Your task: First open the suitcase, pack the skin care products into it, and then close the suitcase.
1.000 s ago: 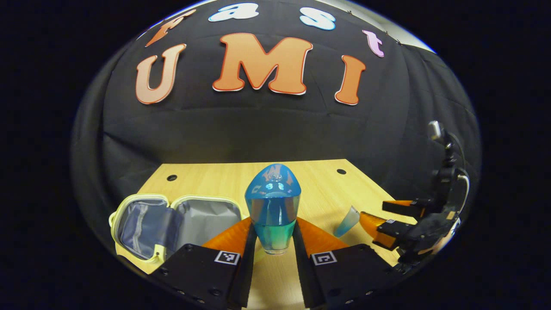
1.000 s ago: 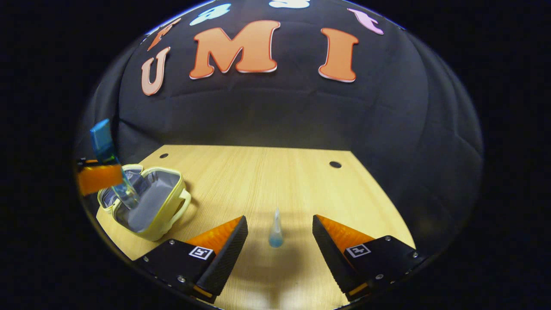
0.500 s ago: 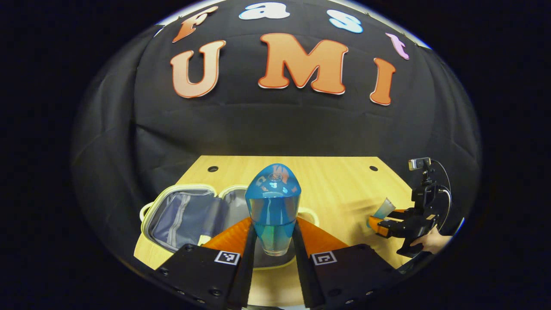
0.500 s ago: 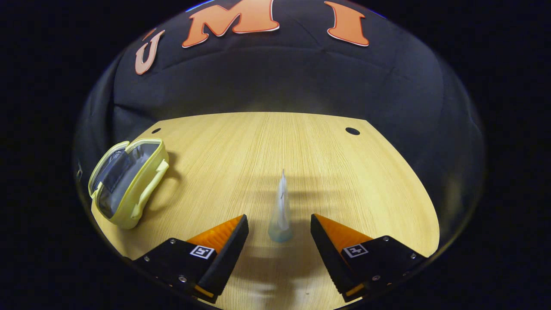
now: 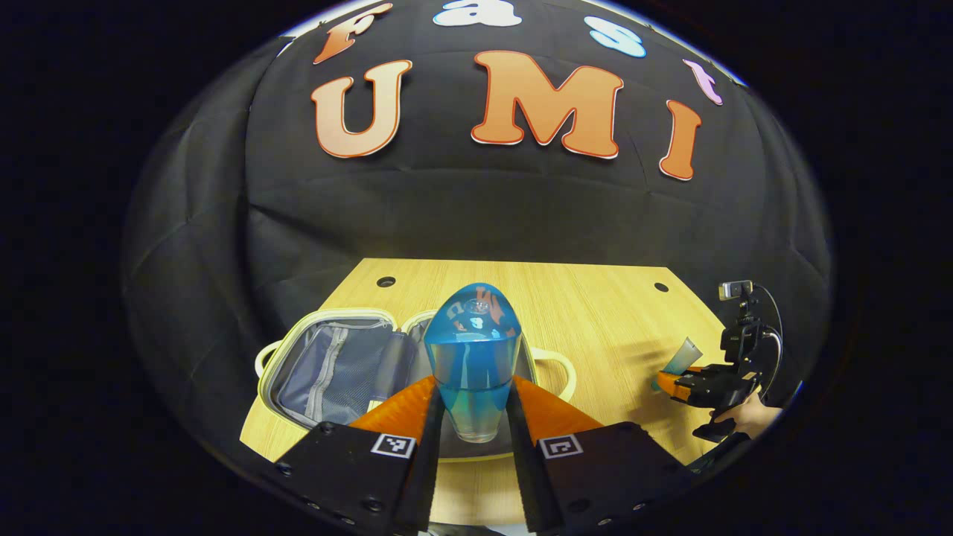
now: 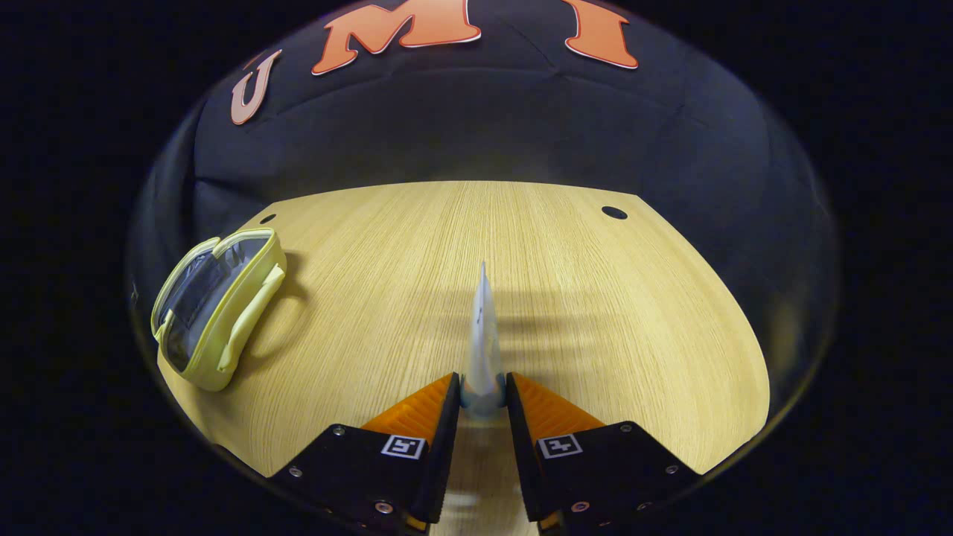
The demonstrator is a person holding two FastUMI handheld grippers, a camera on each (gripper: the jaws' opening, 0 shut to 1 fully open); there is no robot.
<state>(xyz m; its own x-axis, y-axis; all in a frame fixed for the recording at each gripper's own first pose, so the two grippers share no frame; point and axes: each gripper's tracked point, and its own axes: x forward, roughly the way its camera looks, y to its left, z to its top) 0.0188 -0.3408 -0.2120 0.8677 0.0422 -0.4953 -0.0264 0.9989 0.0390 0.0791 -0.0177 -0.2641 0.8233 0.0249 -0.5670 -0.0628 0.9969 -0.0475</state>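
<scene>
- Two grippers are both clamped on products: my left gripper (image 5: 472, 406) squeezes a blue bottle (image 5: 472, 357) between its fingers, cap pointing away from me.
- It hangs just above the open suitcase (image 5: 339, 365), whose yellow-rimmed halves lie flat on the wooden table (image 5: 595, 313); the bottle hides part of the nearer half.
- My right gripper (image 6: 482, 394) pinches the capped end of a pale tube (image 6: 481, 335), both fingers pressing on it, the flat tail pointing forward over the table.
- From the left gripper view, that gripper (image 5: 681, 380) sits far off to the right, a hand (image 5: 748, 417) behind it.
- Seen from the right gripper view, the suitcase (image 6: 212, 313) lies well apart, at the table's left edge.
</scene>
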